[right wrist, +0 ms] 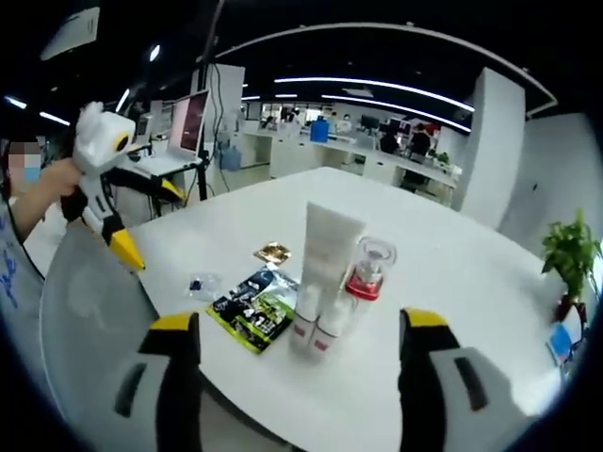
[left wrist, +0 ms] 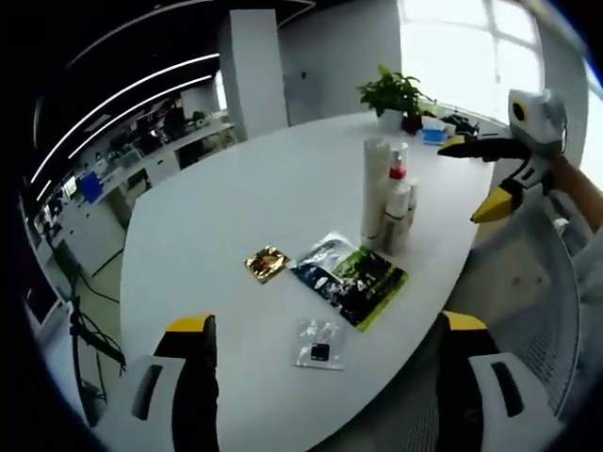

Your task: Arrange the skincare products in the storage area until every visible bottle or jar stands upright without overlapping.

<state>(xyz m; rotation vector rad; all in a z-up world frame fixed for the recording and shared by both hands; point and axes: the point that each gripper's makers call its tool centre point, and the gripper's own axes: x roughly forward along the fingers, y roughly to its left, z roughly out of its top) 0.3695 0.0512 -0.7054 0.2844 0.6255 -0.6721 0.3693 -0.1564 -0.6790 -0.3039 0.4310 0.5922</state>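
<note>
bottles [right wrist: 330,282] upright, clustered near table [right wrist: 471,282] edge; dark sachet [right wrist: 252,309], gold packet [right wrist: 273,252], small clear packet [left wrist: 318,343] beside them. my left gripper [left wrist: 325,377] and right gripper [right wrist: 300,367] wide open, holding nothing.

no legible text, labels too blurred
</note>
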